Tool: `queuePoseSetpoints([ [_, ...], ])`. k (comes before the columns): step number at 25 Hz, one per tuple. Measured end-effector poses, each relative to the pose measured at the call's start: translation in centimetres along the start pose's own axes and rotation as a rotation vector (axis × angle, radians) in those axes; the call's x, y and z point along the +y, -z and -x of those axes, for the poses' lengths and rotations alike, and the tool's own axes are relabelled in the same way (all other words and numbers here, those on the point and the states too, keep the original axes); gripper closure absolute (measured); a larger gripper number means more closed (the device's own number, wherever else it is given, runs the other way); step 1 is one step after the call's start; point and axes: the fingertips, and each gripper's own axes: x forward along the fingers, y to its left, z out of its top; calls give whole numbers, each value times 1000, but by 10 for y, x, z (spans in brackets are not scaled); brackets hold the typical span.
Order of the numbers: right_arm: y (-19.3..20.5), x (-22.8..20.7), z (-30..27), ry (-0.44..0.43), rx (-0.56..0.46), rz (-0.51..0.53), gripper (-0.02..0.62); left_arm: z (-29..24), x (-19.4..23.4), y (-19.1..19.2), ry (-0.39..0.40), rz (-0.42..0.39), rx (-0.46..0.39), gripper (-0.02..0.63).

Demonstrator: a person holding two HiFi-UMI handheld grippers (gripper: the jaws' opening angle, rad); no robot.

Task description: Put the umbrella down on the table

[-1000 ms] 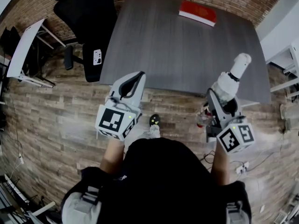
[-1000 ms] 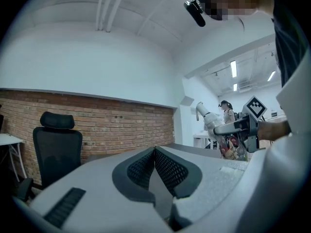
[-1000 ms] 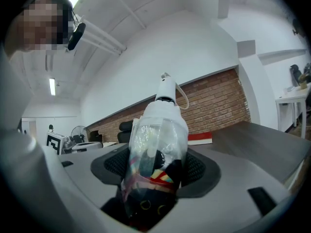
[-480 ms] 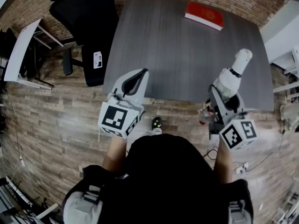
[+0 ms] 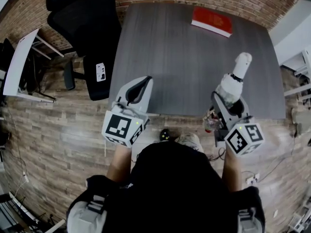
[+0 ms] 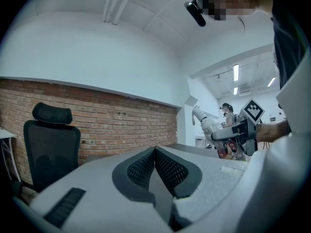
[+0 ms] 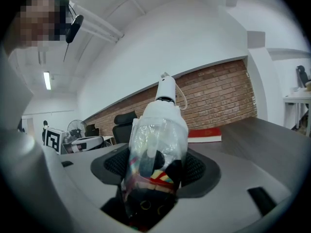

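Umbrella (image 7: 158, 130) sits clamped between jaws of right gripper (image 5: 228, 101) (white end forward).

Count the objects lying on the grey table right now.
1: a red book at the table's far right corner. The folded umbrella is not down yet, clamped in the right gripper over the near edge. Nothing appears hidden.

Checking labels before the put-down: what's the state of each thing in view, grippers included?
folded umbrella in a clear plastic sleeve: folded, held in the right gripper, white handle end pointing forward, not yet laid down
right gripper: shut on the umbrella
left gripper: shut, nothing between its pads
red book: closed, lying flat near the table's far edge
grey table: carries the book
black office chair: unoccupied, beside the table
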Motion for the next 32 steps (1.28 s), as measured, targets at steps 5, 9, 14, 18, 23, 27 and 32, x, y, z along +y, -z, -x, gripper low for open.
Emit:
queuePoseSetpoints([
  [5, 0, -19, -12, 4, 17, -8, 310, -18, -1, -1, 6, -8, 7, 603],
  [9, 1, -34, -31, -12, 38, -13, 310, -30, 8, -2, -25, -10, 15, 603],
  [14, 2, -56, -55, -26, 82, -18, 310, -50, 14, -5, -56, 0, 25, 603],
  [18, 8, -76, -76, -39, 121, -14, 310, -69, 19, -5, -76, -2, 26, 603],
  [23, 20, -98, -100, -52, 180, -20, 310, -87, 25, -1, -107, 7, 44, 603],
  [27, 36, -114, -119, -54, 241, -22, 310, -95, 32, 0, -136, 11, 43, 603],
  [32, 61, -134, -138, -50, 321, -28, 310, -104, 40, 5, -169, 16, 64, 603],
])
